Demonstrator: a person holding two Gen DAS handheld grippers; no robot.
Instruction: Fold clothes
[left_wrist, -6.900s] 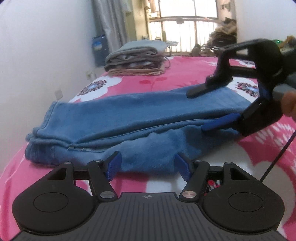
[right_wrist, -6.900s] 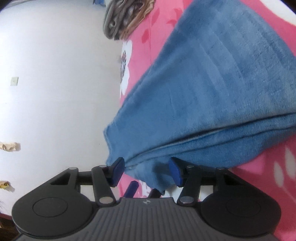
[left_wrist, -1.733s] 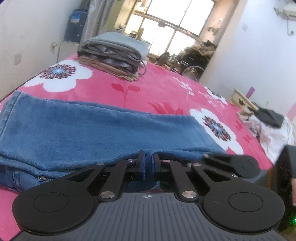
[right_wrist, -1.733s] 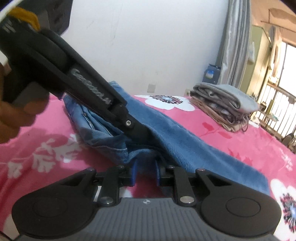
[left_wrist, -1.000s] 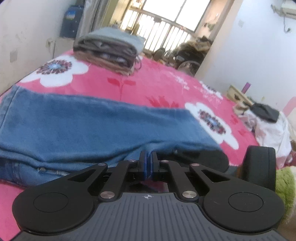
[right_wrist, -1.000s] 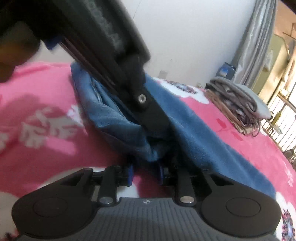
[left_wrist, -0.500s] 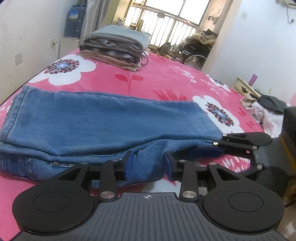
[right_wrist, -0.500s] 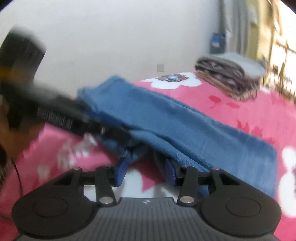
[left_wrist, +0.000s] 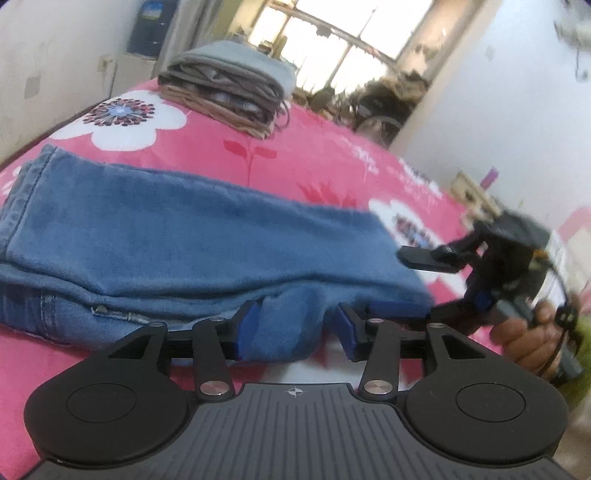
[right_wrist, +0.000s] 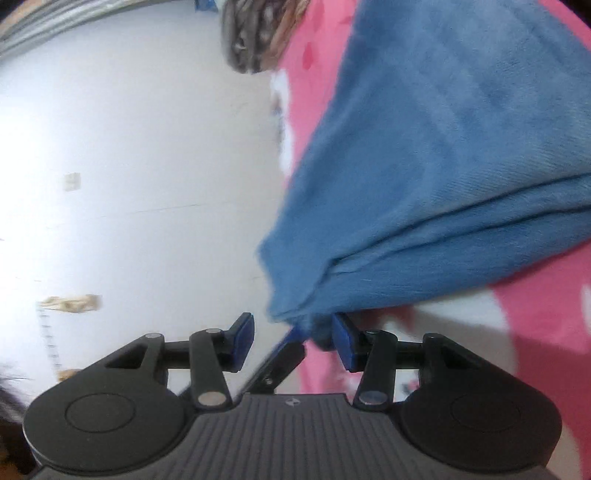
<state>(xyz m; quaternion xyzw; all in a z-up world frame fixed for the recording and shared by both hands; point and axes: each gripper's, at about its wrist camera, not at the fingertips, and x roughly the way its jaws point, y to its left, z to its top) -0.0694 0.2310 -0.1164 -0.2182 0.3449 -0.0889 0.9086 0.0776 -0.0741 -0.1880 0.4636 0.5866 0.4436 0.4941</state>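
Jeans (left_wrist: 177, 236): lay folded lengthwise on the pink floral bedspread (left_wrist: 314, 162).
Left gripper (left_wrist: 295, 332): jaws were opening, a fold of denim loose between the pads.
Right gripper (right_wrist: 293, 341): rolled sideways at the jeans' 3 o'clock end, jaws opening, the hem bunched against one pad.
Folded clothes stack (left_wrist: 229, 88): sat at 12 o'clock.

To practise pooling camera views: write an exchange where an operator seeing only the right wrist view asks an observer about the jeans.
Operator: Where is the left gripper working?
Observer: The left gripper is at the near edge of the jeans, its jaws opening around a fold of denim.
Operator: How do the jeans lie?
Observer: Flat along the pink bedspread, one layer over another.
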